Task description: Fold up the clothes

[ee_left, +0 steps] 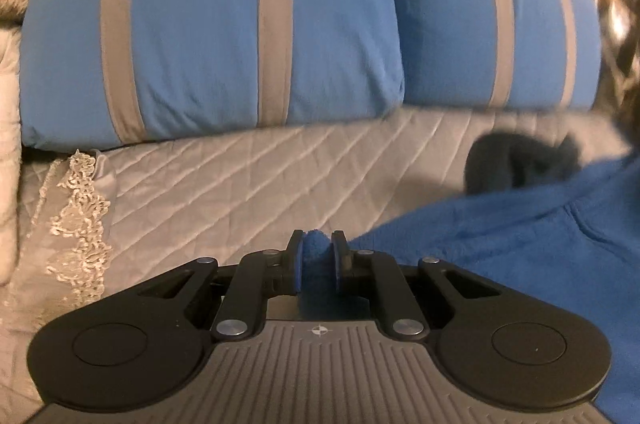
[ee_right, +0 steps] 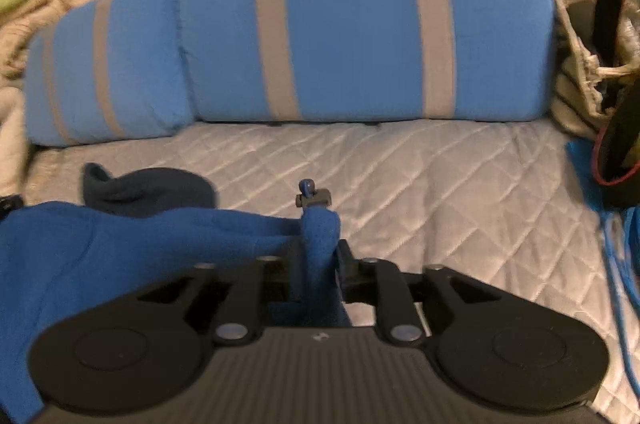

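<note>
Blue fleece garment point(ee_left: 500, 244) lies on quilted bedspread point(ee_left: 240, 176) before striped pillows point(ee_left: 208, 36). Left gripper point(ee_left: 317, 256) clenched on its edge; right gripper point(ee_right: 320, 256) released, fabric draped between jaws. Risk: snagged cloth drags, fold skews.

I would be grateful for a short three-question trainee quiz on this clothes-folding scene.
1. True or false: the left gripper is shut on an edge of the blue fleece garment.
2. What colour are the stripes on the two blue pillows? A) grey B) red C) black
3. In a few words: what surface is the garment spread on?

Key: 1 true. 2 A. 3 the grey quilted bedspread.
</note>
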`<state>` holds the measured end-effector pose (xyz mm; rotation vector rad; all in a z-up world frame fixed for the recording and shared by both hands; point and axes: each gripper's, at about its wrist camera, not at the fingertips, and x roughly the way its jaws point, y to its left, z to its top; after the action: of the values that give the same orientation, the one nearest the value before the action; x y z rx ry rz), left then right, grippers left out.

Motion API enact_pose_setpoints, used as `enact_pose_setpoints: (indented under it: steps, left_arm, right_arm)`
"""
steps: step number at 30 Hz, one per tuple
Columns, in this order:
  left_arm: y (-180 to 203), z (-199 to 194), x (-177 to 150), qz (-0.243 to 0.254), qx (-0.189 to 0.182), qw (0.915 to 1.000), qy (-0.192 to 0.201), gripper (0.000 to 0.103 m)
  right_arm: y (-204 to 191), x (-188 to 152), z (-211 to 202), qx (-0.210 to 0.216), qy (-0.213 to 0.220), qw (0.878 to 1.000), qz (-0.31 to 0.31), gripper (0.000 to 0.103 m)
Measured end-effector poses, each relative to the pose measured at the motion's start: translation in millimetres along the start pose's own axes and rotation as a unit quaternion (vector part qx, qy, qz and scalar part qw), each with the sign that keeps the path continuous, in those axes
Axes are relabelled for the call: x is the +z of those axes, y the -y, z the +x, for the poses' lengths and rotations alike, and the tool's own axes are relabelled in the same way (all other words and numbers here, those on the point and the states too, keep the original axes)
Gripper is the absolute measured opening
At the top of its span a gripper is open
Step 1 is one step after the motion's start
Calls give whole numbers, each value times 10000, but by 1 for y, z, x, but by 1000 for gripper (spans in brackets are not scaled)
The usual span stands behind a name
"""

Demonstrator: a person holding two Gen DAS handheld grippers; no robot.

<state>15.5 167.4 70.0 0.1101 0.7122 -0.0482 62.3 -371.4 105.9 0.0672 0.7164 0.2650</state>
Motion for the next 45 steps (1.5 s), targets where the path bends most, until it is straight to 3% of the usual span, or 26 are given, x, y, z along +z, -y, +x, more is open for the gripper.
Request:
enact_pose_setpoints:
  steps: [2, 6, 11, 15, 20, 24, 26, 28, 34, 39, 42, 45]
  left_arm:
    - [1, 5, 0, 2, 27, 10000, -24, 14]
    - [-2, 6, 0, -134, 21, 9999, 4, 15]
    - [1, 6, 1, -58, 94, 9999, 44, 16]
    - [-1, 5, 0, -69, 58, 9999, 95, 17]
    - [-3, 7, -2, -97, -11, 9999, 69, 16]
    - [-3, 9, -2, -108, -35, 9999, 61, 16]
    - [-3, 10, -2, -110, -35, 9999, 63, 16]
    - [-2, 11, -2, -98, -25, 9999, 56, 16]
    - [-1, 10, -3, -211, 7, 9998, 63, 17]
    - [-5, 8, -6, -400, -64, 9991, 105, 17]
    - [-11, 10, -9, -577, -193, 9981, 124, 18]
    - [-21, 14, -14, -865, -457, 9951, 107, 23]
  right_arm:
    - [-11, 3, -6, 135, 307, 9994, 14, 75]
    - [-66, 9, -4, 561, 444, 9941, -817, 79]
    - [-135, 16, 37, 1041, -148, 9867, -1240, 79]
    - [-177, 26, 85, 1206, -836, 9830, -1106, 80]
    - [-216, 33, 153, 666, -1181, 9854, -1030, 85]
    - [-220, 34, 208, 248, -1538, 9861, -579, 88]
    - [-221, 34, 220, 115, -1411, 9886, -521, 96]
    - [-220, 36, 220, 113, -1221, 9910, -536, 98]
    - [-201, 58, 176, 387, -814, 9956, -268, 103]
    - [-169, 71, 116, 136, -439, 9981, -410, 103]
    - [-135, 67, 85, 147, -337, 9988, -327, 103]
    - [-85, 54, 62, 338, -230, 9990, 185, 103]
